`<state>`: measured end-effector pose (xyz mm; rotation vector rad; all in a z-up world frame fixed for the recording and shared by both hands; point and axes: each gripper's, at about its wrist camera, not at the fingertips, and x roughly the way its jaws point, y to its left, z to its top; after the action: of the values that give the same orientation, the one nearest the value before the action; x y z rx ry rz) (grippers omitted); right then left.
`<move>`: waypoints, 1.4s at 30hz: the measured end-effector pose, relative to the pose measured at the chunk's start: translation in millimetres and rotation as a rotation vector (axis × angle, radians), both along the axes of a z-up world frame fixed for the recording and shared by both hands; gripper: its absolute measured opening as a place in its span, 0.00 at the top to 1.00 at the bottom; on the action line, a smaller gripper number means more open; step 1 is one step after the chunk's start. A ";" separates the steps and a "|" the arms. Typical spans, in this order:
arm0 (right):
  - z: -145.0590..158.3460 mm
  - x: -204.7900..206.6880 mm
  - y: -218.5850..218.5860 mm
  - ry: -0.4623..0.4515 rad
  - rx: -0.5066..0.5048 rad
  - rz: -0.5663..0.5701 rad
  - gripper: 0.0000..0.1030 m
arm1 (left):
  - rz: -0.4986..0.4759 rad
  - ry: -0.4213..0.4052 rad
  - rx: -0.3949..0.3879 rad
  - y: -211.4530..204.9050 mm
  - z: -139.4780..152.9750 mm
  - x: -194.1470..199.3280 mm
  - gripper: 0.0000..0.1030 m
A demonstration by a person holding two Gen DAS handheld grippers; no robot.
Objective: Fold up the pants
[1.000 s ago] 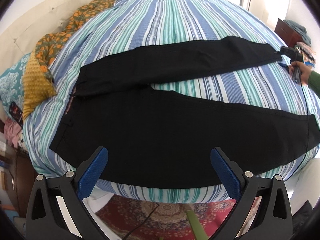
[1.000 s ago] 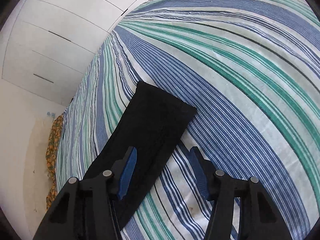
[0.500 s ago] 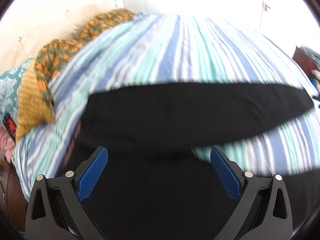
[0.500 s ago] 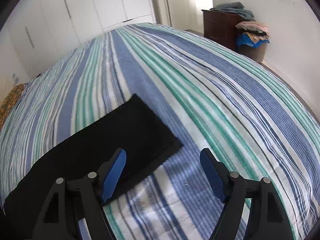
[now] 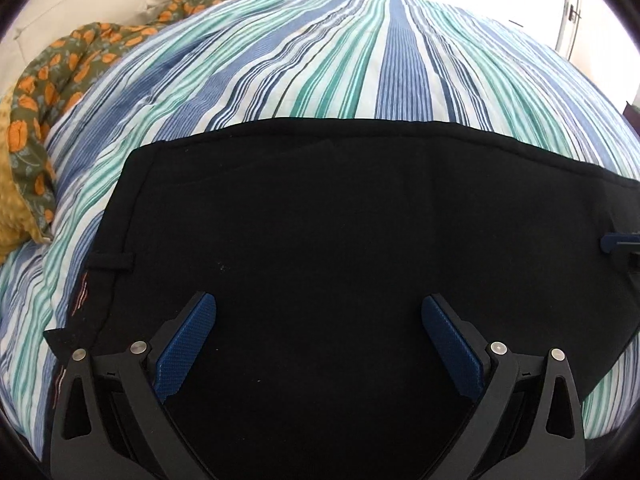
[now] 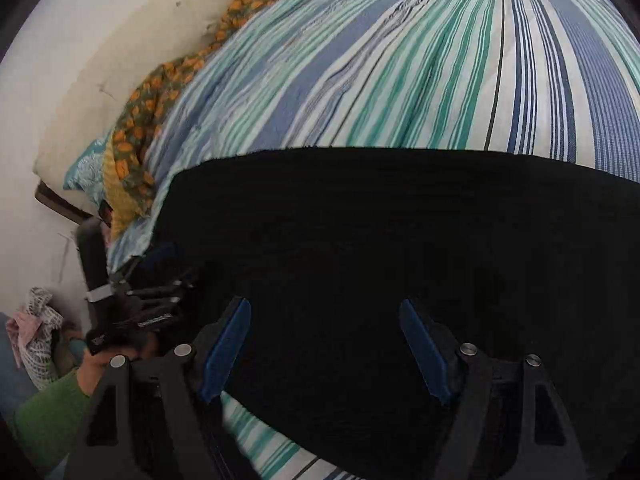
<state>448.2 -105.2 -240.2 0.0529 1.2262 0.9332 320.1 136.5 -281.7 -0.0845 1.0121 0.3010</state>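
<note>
The black pants (image 5: 320, 220) lie flat on the striped bedspread (image 5: 360, 60) and fill the lower half of both views. My left gripper (image 5: 316, 320) is open, low over the waist end, with the waistband and a belt loop (image 5: 110, 260) to its left. My right gripper (image 6: 324, 328) is open and empty, low over the black cloth (image 6: 400, 220). The left gripper also shows at the left of the right wrist view (image 6: 152, 280), and a tip of the right gripper at the right edge of the left wrist view (image 5: 616, 242).
A floral orange-and-green blanket (image 5: 48, 80) and a mustard pillow (image 5: 12, 208) lie at the head of the bed, left. White wardrobe doors (image 5: 568, 8) stand beyond the far side. A patterned cloth bundle (image 6: 36, 332) sits on the floor by the wall.
Both grippers have moved in close over the pants. The right one left the far leg's hem and now sits beside the left one. The two legs no longer show apart.
</note>
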 end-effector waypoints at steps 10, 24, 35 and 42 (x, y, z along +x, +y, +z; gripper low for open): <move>14.0 44.9 -280.2 -0.094 -0.271 -0.610 0.30 | 0.072 -0.084 0.016 4.6 36.7 -51.3 0.01; 67.7 -260.8 -234.0 -0.051 0.076 -0.358 0.19 | -0.362 0.016 -0.227 -180.0 34.2 -197.0 0.01; 18.5 -292.4 -349.3 0.087 -0.094 -0.686 0.20 | -0.181 0.064 -0.093 -113.9 34.5 -212.9 0.01; 50.6 -305.9 -427.5 0.040 -0.138 -0.970 0.19 | -0.069 -0.049 -0.091 -68.6 68.2 -179.6 0.01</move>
<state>142.3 -532.7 -189.6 0.5108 1.1057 0.0019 140.5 67.9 -213.5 -0.1389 0.9775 0.1893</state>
